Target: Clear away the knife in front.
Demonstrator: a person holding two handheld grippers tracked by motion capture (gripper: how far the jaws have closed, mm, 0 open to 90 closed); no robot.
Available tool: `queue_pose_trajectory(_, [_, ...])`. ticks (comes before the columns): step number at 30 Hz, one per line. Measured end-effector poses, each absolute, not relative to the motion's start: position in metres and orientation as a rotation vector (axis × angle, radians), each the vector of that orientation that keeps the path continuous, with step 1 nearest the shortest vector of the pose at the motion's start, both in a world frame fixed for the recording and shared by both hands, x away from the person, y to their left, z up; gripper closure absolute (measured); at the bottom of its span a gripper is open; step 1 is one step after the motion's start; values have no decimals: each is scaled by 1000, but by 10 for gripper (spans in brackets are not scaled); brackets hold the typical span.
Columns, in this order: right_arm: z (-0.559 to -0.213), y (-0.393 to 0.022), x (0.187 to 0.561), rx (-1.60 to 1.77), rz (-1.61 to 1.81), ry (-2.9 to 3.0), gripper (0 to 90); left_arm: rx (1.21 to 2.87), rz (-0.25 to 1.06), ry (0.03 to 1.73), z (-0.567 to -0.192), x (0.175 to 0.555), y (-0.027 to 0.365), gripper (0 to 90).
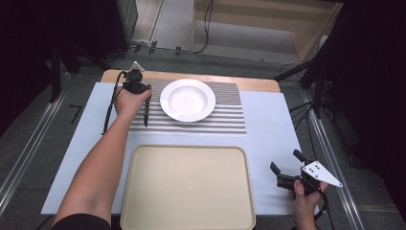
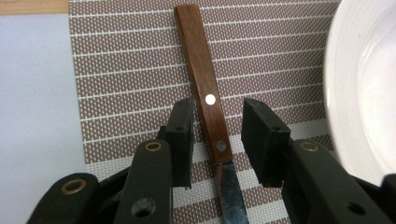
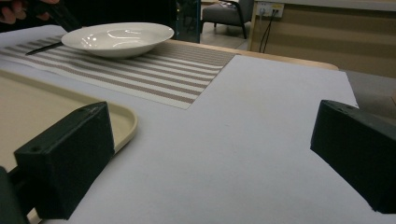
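The left claw (image 2: 217, 140) straddles a wooden-handled knife (image 2: 205, 100) on the striped mat (image 2: 126, 84), jaws apart, untouching. The right claw (image 3: 210, 163) hangs open near the counter's (image 3: 261, 116) right edge.

Your knife (image 2: 205, 88) lies flat on the striped placemat (image 2: 121, 70), just to the left of the white plate (image 1: 187, 99) as you sit. Its handle is dark brown wood with two rivets (one catches the light and looks white), and it points away from you toward the mat's far edge, while the dull metal blade (image 2: 231, 196) runs back toward you. The plate itself is a shallow, glossy dish, upright on the same mat.
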State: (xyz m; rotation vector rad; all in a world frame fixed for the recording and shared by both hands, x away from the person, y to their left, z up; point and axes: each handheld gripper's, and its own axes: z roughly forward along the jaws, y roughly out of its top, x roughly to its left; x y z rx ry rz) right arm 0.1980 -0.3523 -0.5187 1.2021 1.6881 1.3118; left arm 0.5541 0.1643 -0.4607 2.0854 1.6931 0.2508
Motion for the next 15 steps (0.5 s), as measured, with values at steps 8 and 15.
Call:
queue_pose_trajectory(8, [-519,-353,198,1196,1321,1690,0,2142,267,1715,-471,555,160,665])
queue_pose_trajectory(15, [-519,-352,198,1201,1321,1689,0,2248,358,1671,-471,552,153,765])
